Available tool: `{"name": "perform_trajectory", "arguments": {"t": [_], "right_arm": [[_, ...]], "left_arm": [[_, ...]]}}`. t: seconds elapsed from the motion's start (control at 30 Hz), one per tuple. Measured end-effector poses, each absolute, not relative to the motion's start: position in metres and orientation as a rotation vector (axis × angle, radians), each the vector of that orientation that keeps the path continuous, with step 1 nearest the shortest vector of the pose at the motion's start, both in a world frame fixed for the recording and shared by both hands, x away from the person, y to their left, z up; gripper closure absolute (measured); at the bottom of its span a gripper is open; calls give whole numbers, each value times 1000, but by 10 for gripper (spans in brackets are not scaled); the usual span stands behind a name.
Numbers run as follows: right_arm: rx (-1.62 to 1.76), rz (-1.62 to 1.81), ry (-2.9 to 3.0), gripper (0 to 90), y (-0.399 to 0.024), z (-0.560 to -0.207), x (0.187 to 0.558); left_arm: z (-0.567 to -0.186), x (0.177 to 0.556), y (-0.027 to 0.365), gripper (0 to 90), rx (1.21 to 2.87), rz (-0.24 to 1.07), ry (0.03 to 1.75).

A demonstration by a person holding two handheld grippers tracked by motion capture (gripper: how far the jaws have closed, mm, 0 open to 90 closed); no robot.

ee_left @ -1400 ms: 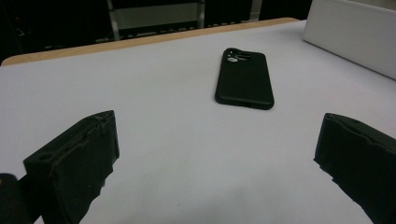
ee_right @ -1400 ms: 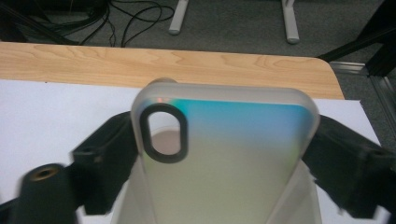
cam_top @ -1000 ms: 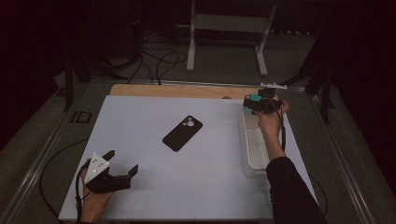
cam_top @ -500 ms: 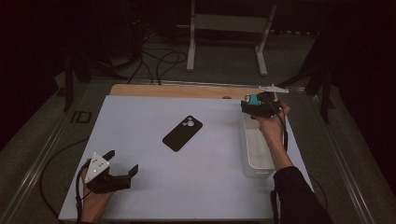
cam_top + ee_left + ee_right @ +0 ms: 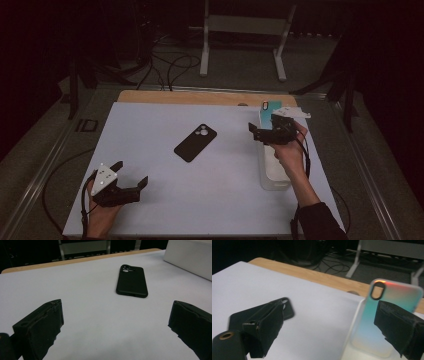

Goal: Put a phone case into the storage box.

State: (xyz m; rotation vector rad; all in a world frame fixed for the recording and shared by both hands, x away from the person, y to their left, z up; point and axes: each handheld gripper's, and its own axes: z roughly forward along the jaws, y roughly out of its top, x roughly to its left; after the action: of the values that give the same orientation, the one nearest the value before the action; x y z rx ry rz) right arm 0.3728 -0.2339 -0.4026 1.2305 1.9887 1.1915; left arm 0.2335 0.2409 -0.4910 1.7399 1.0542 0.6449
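Note:
A black phone case (image 5: 196, 142) lies flat, camera cut-out up, in the middle of the white table top (image 5: 165, 205). A teal-to-pink phone case (image 5: 265, 113) leans upright at the far end of a clear bin (image 5: 274, 181) on the right. My right gripper (image 5: 266, 131) hovers open just in front of that case, its jaws spread wide, with nothing between them. In the right gripper view the teal case (image 5: 374, 322) stands partly behind the right jaw. My left gripper (image 5: 131, 173) rests open at the near left, facing the black case (image 5: 131, 281).
A wooden strip (image 5: 200, 96) edges the far side of the table top. Beyond it are floor cables (image 5: 172, 65) and a metal stand (image 5: 245, 35). The bin's side (image 5: 190, 257) runs along the table's right edge.
My right gripper has drawn back from the bin's far end toward the person and a little left, leaving the teal case standing. The left gripper has stayed put.

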Motion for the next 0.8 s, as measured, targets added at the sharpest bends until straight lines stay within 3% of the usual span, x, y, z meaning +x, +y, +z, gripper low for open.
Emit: {"name": "perform_trajectory", "arguments": {"t": [0.8], "right_arm": [[1116,1349,1999,92,-236,-427,294]], "left_arm": [[-492,234,238,2,1758,649,1056]]}}
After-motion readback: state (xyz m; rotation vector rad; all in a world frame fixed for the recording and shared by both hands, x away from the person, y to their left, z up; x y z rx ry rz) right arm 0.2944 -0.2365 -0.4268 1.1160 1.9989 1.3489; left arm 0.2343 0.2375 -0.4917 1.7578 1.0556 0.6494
